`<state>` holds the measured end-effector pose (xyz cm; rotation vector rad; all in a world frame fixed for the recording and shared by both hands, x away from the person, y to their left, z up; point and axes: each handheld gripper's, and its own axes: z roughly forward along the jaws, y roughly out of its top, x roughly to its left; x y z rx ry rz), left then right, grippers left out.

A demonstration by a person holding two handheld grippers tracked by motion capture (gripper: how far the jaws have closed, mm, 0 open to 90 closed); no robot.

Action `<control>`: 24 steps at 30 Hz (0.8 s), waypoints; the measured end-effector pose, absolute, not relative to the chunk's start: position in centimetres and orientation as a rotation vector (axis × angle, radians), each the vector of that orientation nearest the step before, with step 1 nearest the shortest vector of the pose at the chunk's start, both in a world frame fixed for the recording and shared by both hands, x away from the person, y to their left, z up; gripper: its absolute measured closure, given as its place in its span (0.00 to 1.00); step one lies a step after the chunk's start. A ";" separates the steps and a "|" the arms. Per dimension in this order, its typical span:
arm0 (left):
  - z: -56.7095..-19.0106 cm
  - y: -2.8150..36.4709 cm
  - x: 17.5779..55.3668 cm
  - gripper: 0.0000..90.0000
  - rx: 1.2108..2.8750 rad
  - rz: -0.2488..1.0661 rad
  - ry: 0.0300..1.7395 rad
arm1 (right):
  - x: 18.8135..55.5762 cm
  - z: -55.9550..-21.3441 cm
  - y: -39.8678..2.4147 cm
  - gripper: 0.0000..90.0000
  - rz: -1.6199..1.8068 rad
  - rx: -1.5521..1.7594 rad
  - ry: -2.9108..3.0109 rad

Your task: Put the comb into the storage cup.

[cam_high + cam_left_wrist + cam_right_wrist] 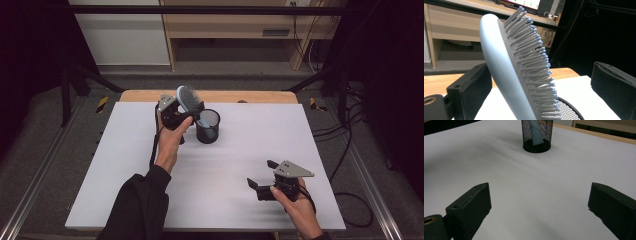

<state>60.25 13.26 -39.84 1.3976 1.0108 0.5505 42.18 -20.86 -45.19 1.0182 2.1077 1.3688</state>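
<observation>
A light blue hairbrush [189, 99] stands tilted with its handle inside a black mesh cup [207, 127] near the far middle of the white board. My left gripper [186, 118] is beside the cup with its jaws on either side of the brush head. In the left gripper view the brush [506, 75] leans by the left jaw, its bristles well short of the right jaw, and the cup rim [571, 110] shows below. My left gripper [541, 85] is open. My right gripper [262, 174] rests open near the front right, with nothing between its jaws [540, 205]. It faces the cup [524, 132], which holds the blue handle [535, 133].
The white board [250, 145] lies on a wooden table whose far edge [225, 96] shows behind it. Metal rails run along both sides. Cables [345, 150] trail on the floor at the right. A wooden shelf unit [225, 30] stands beyond the table.
</observation>
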 end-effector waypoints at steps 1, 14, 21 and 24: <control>-39.9 13.3 60.2 0.04 1.397 0.549 1.015 | 42.2 -45.2 -20.9 0.05 1.369 1.018 2.108; -40.0 13.8 58.7 0.04 1.401 0.547 1.008 | 42.2 -45.3 -20.7 0.05 1.366 1.015 2.112; -40.2 14.1 57.7 0.04 1.418 0.550 1.010 | 42.3 -45.5 -20.7 0.05 1.367 1.030 2.110; -40.1 14.4 57.2 0.04 1.429 0.550 1.002 | 42.4 -45.7 -20.6 0.05 1.364 1.036 2.117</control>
